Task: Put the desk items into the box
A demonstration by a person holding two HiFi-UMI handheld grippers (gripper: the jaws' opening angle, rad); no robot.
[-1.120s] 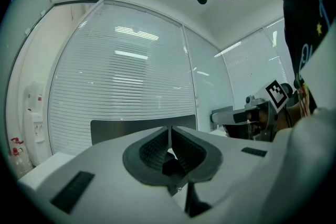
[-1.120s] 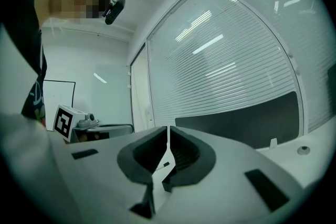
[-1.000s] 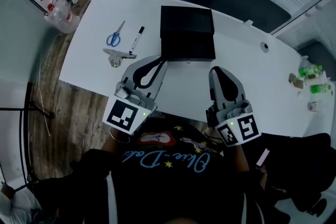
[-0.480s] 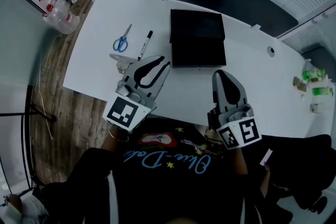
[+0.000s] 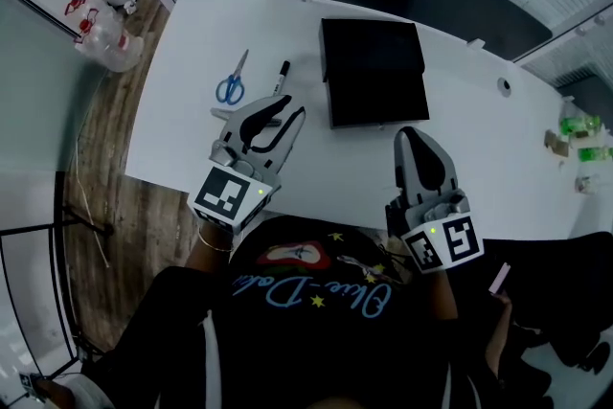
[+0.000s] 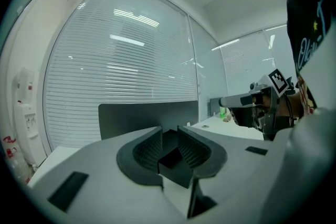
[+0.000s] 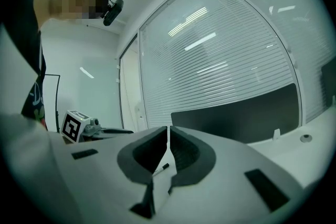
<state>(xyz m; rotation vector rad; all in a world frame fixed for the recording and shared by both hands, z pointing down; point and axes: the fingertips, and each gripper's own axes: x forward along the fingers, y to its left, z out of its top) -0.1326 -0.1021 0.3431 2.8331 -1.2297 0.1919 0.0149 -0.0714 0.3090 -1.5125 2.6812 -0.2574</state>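
On the bench (image 5: 326,158), left of the box (image 5: 375,72), the marker (image 5: 281,74) lies just beyond our left claw (image 5: 290,109), half-open, freshly widened, empty and now nearer it; our right claw (image 5: 412,135) is pinched shut.

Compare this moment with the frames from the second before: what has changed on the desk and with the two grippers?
The left gripper has moved forward across the desk toward the marker, and its jaws have just been opening, with nothing between them. Nothing was taken hold of. The right gripper stays shut; the marker, scissors and black box lie where they were.
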